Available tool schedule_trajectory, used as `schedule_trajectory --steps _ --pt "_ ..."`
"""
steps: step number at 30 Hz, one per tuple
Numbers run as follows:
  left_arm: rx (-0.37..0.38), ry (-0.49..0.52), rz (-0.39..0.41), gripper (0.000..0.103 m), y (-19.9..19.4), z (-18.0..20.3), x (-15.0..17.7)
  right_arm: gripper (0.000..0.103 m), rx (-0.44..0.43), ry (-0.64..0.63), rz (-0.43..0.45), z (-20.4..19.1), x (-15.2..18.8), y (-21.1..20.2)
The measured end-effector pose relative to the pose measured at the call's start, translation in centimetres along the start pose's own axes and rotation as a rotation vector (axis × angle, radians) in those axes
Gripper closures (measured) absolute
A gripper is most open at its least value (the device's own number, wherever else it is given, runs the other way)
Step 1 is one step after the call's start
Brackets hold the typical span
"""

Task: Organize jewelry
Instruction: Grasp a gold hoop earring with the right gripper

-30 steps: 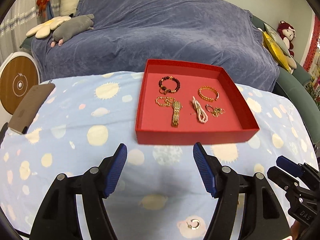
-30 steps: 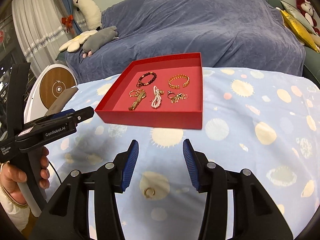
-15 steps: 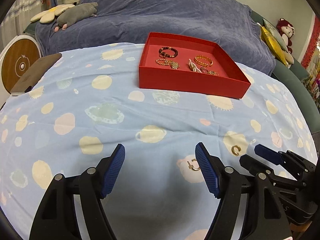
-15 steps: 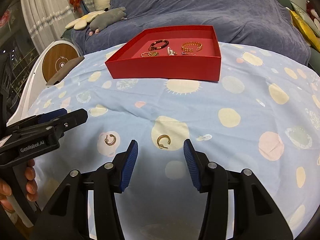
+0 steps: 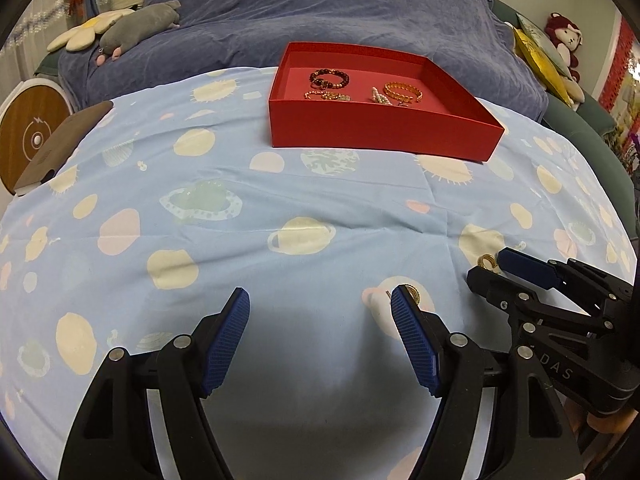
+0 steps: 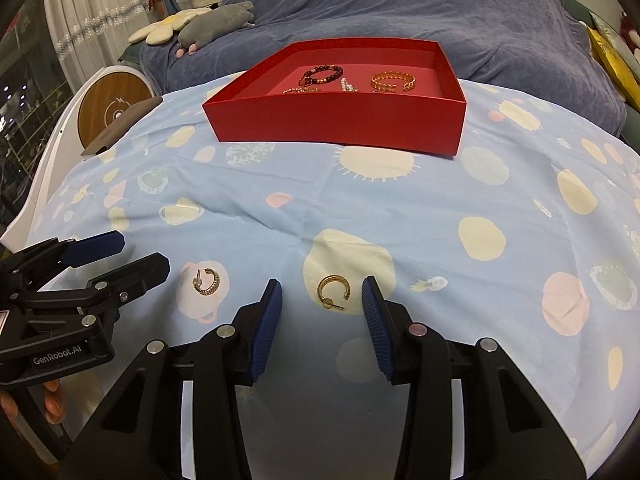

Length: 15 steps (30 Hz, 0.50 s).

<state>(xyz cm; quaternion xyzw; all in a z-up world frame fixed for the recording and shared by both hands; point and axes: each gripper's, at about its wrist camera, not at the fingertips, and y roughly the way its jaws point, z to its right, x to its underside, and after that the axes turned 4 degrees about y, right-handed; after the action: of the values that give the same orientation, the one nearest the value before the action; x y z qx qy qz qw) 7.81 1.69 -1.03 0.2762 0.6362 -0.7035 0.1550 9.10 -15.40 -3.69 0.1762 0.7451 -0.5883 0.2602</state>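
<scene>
Right hand-held gripper (image 6: 322, 294): jaws spread, just been closing, straddling gold hoop earring (image 6: 334, 290), untouched; hoop flat on worktop (image 6: 400, 208), gap facing left, post pointing right. Left hand-held gripper (image 5: 320, 300): spread, empty.

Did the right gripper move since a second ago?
Yes. The right gripper came down and back from the red box, over a gold earring.
</scene>
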Motion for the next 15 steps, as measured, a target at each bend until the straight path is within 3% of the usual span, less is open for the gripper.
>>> schedule_trajectory --steps 9,15 --pt "0.020 0.022 -0.008 0.033 0.1 0.7 0.3 0.086 0.024 -0.013 0.002 -0.1 0.0 0.2" --pt "0.030 0.034 -0.016 0.033 0.3 1.6 0.2 0.087 0.015 -0.004 -0.007 0.0 0.0 0.0"
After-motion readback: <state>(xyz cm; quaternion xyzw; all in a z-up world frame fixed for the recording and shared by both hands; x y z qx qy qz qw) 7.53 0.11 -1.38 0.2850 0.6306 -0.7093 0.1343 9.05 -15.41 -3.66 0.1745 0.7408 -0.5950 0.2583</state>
